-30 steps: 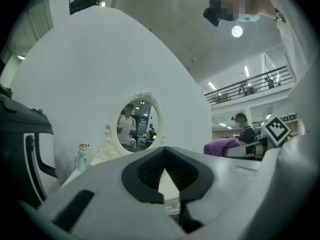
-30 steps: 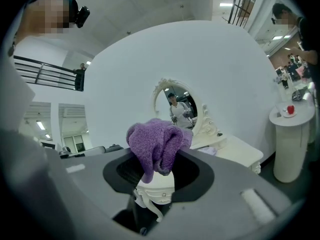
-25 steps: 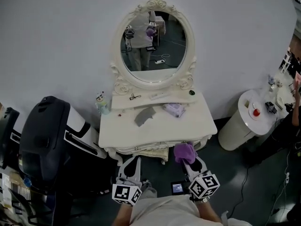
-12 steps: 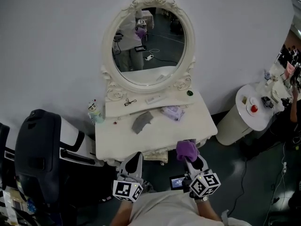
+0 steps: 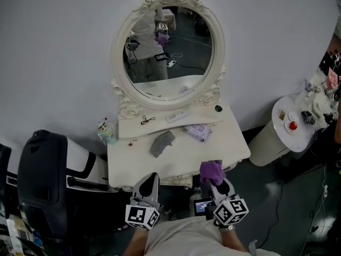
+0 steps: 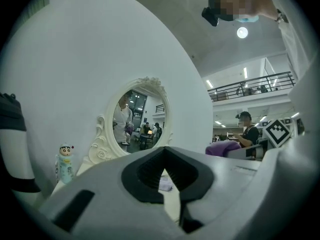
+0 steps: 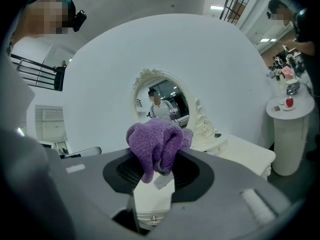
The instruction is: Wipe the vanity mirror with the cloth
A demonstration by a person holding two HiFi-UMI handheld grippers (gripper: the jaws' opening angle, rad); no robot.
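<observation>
Our right gripper clenches purple cloth, left gripper closed empty; we judge a low reach to vanity mirror, upper centre, could drag grey rag

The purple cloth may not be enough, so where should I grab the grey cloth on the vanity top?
Probably pinch the grey cloth at its near end, coming down from above over the front edge of the vanity table: it lies flat and limp, with nothing beside that end.

Vanity table: mirror, grey rag, lilac pouch
</observation>
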